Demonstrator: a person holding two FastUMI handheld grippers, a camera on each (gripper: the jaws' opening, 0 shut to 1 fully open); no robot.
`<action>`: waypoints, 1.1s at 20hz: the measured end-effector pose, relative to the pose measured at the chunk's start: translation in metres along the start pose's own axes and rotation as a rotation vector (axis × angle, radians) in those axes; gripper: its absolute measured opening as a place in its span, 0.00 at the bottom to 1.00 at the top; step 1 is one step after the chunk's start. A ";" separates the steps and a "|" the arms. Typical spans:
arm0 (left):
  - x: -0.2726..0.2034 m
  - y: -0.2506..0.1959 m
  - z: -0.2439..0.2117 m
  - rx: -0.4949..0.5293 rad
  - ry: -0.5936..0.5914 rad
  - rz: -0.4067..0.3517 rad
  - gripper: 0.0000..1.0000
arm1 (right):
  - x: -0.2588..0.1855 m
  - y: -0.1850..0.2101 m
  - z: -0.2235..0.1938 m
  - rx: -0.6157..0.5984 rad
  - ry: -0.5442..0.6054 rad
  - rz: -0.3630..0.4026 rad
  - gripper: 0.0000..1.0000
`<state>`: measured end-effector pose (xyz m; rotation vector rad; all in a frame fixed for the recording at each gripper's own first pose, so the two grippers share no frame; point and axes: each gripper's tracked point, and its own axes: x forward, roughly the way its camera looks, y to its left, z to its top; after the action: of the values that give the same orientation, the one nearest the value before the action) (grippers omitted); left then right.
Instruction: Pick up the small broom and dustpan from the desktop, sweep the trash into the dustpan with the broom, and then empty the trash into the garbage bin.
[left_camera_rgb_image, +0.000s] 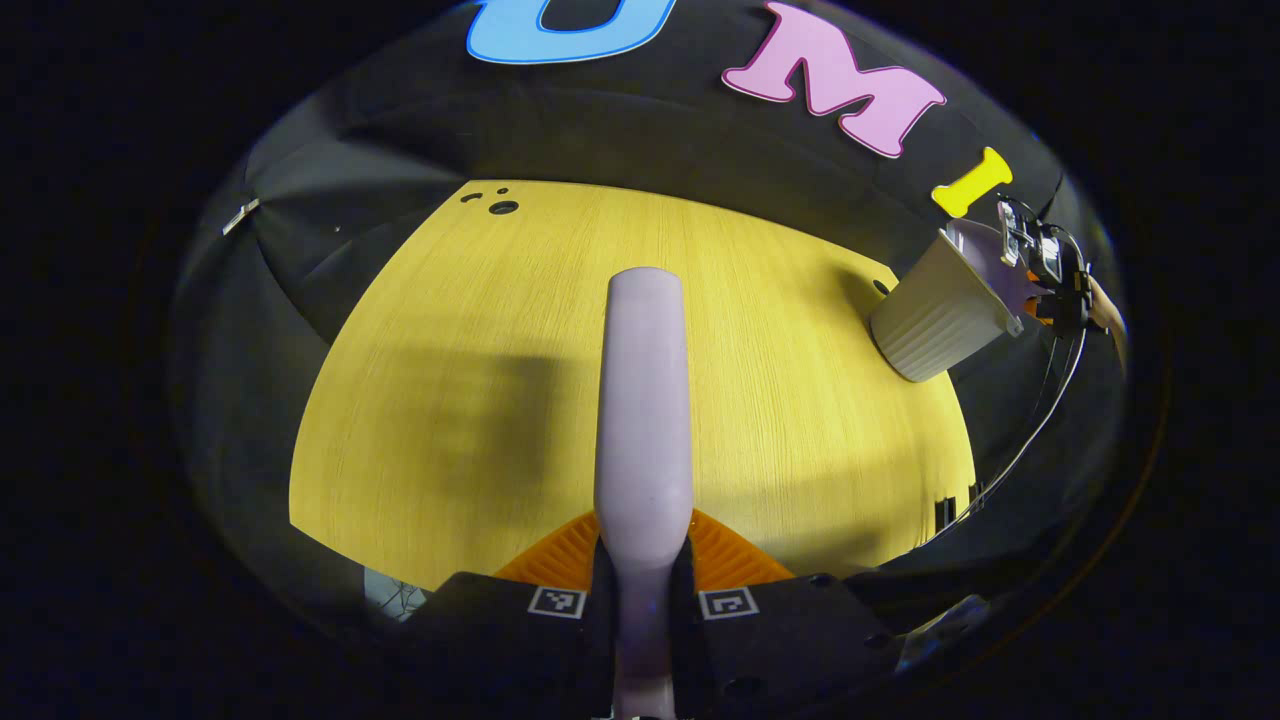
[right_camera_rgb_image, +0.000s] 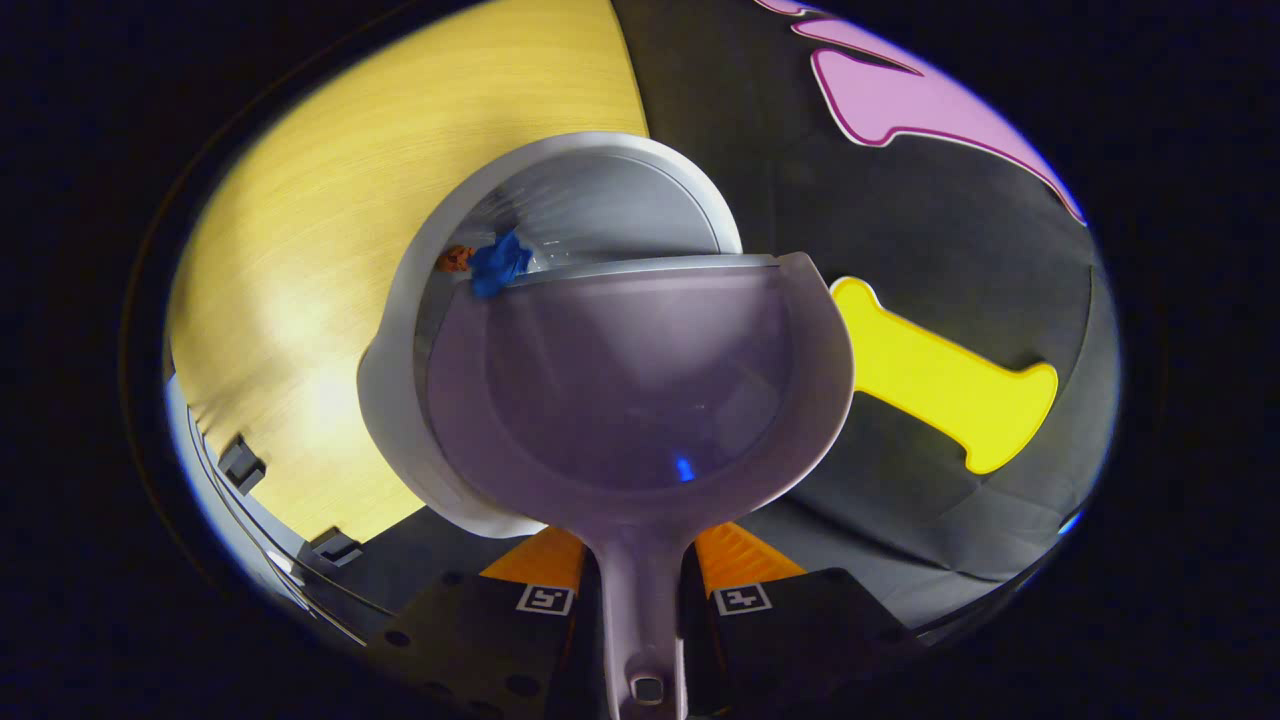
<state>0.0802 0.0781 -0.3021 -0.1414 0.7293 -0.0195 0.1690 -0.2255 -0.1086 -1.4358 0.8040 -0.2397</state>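
Left gripper view: over the wooden desktop (left_camera_rgb_image: 450, 380), the left gripper (left_camera_rgb_image: 643, 575) pinches the broom (left_camera_rgb_image: 643, 400). The right gripper (right_camera_rgb_image: 640, 590) clamps the dustpan (right_camera_rgb_image: 630, 390), tipped over the garbage bin (right_camera_rgb_image: 600, 190), where blue trash (right_camera_rgb_image: 498, 264) lies.

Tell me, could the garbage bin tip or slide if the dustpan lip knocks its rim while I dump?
Possibly. The garbage bin looks like thin ribbed plastic, so probably light. It tapers to a narrower base, which favours tipping. It stands on the smooth wooden desktop, so a nudge from the dustpan may slide it.
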 end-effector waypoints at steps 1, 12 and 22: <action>0.001 0.000 0.001 0.002 0.001 -0.001 0.27 | -0.002 0.001 -0.002 -0.005 0.005 -0.001 0.33; -0.013 0.011 0.008 0.034 -0.080 0.018 0.27 | -0.032 -0.004 -0.051 0.535 -0.020 0.054 0.36; -0.038 0.017 -0.007 0.061 -0.148 -0.011 0.27 | -0.077 0.045 -0.067 1.259 -0.132 0.225 0.36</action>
<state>0.0467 0.0967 -0.2844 -0.0878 0.5791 -0.0407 0.0580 -0.2241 -0.1195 -0.1717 0.5066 -0.3768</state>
